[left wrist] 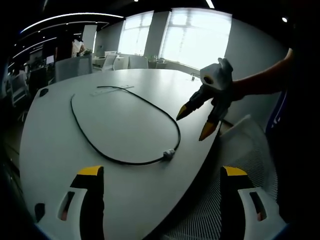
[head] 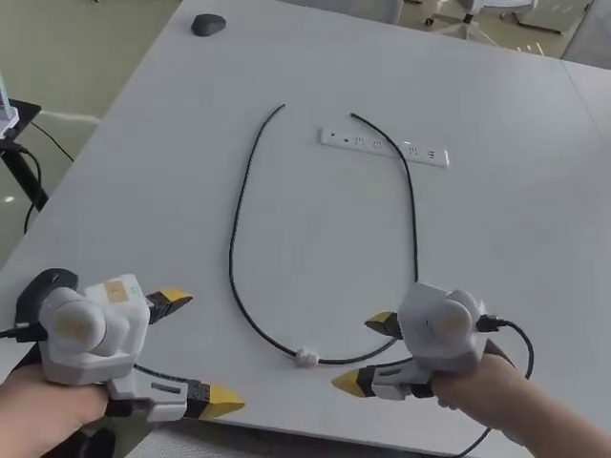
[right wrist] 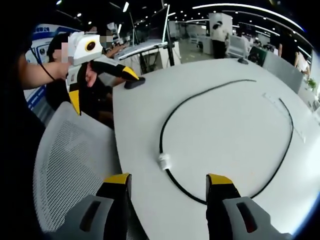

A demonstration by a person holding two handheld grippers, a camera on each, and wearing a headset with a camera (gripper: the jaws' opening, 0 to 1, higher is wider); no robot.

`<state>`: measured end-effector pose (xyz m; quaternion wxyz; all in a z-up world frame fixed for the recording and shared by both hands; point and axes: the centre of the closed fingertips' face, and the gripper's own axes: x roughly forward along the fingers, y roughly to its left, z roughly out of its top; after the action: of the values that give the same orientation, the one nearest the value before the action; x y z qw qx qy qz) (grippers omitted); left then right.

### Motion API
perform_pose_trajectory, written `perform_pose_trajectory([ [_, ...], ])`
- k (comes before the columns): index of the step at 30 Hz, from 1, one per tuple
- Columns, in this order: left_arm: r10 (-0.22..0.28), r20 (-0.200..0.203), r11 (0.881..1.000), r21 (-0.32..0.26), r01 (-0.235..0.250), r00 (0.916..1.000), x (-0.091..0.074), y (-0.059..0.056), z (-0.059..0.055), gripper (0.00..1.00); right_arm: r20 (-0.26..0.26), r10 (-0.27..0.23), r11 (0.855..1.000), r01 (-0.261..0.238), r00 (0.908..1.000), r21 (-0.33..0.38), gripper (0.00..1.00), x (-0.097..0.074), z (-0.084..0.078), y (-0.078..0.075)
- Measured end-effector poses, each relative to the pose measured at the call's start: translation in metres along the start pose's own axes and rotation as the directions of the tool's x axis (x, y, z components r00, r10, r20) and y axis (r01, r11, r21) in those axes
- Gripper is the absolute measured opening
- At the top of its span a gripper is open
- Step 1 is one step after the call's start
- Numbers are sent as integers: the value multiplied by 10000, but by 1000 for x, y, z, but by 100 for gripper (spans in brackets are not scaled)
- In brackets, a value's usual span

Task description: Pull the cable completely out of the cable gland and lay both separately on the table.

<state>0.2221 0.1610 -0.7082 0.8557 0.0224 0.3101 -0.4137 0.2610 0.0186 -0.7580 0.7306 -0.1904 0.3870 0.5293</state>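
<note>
One black cable (head: 232,248) lies on the white table (head: 143,191) in a wide U, with both loose ends pointing to the far side. One small white cable gland (head: 306,357) sits on the cable at the bottom of the U, close to the table's near edge. It looks threaded on the cable, though it is too small to be sure. There is also one white power strip (head: 384,146), which lies flat between the cable's two ends; the right-hand end crosses it. One dark mouse (head: 208,24) rests near the far edge.

Two grippers are held low at the near edge, one in each hand. The left gripper (head: 205,348) is at the near left corner and points right, towards the gland, its yellow-tipped jaws spread wide with nothing between them. The left hand (head: 38,410) grips it from below. The right gripper (head: 361,353) is just right of the gland and points left at it, jaws likewise wide apart and empty, close to the gland but not touching it. The right hand (head: 477,391) holds it from behind, and a thin black lead trails off its back.
</note>
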Motion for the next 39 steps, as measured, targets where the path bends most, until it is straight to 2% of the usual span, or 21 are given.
perform_pose_trajectory([
  [13, 176, 21, 9996, -203, -175, 9998, 1, 6, 1, 96, -642, 571, 9959, -614, 9963, -670, 48, 25, -1, 3],
  [21, 70, -14, 9995, -301, -70, 10000, 5, 6, -1, 96, -1023, 924, 9914, -1011, 9904, -827, 41, 42, -2, 4],
  [24, 57, -38, 9995, -320, -58, 10000, 5, 8, -2, 96, -1332, 975, 9872, -1128, 9863, -1127, 39, 49, -6, 5],
  [31, 113, -130, 9993, -360, -117, 9999, 1, 16, -5, 95, -1617, 1189, 9845, -1375, 9797, -1092, 31, 63, -10, 4],
  [39, 100, -171, 9989, -450, -108, 9998, 1, 21, -11, 95, -1759, 1403, 9826, -1589, 9744, -967, 18, 67, -10, 6],
])
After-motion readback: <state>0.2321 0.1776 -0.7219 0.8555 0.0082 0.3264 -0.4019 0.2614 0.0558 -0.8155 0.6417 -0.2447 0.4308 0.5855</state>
